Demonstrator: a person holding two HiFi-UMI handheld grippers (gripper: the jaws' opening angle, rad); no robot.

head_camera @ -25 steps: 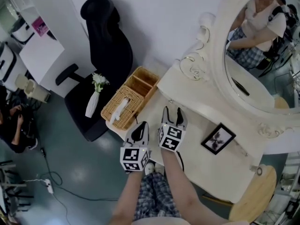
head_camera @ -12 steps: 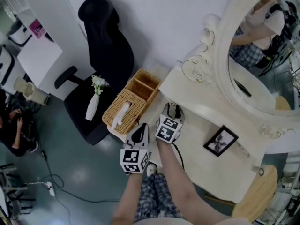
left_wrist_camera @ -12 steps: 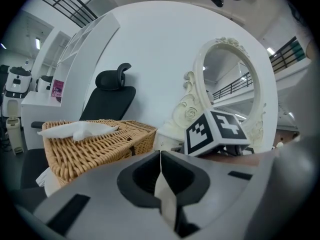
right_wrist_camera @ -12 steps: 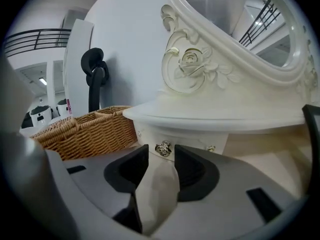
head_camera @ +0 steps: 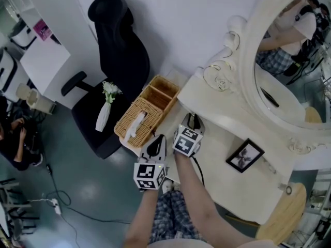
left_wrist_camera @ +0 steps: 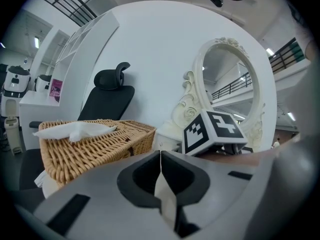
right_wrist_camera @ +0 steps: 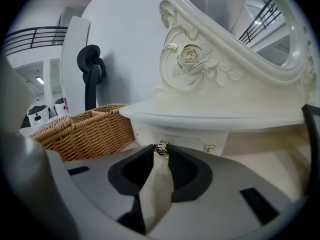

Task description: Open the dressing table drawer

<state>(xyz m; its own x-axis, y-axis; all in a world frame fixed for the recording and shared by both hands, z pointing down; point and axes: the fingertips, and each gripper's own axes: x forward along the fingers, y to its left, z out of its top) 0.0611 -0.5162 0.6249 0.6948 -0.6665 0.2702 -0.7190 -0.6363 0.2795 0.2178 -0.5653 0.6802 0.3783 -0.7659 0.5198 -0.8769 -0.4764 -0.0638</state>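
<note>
The cream dressing table (head_camera: 227, 174) has a small drawer (right_wrist_camera: 187, 134) under its raised shelf, with a small metal knob (right_wrist_camera: 161, 148) on its front. My right gripper (right_wrist_camera: 161, 151) points at that drawer. Its jaws have just been closing and now pinch the knob between their tips. In the head view the right gripper (head_camera: 192, 120) reaches in under the shelf edge. My left gripper (head_camera: 158, 140) hovers to its left near the table's front corner, shut with nothing between its jaws (left_wrist_camera: 160, 156).
A wicker basket (head_camera: 147, 110) holding tissues stands on the table's left end. A framed picture (head_camera: 244, 155) lies on the tabletop to the right. The oval mirror (head_camera: 289, 61) rises behind. A black office chair (head_camera: 119, 61) carries a white vase (head_camera: 102, 117). A second knob (right_wrist_camera: 210, 147) sits further right.
The right gripper has moved forward and down under the shelf edge, and its jaws have narrowed around the knob. The left gripper has stayed put.
</note>
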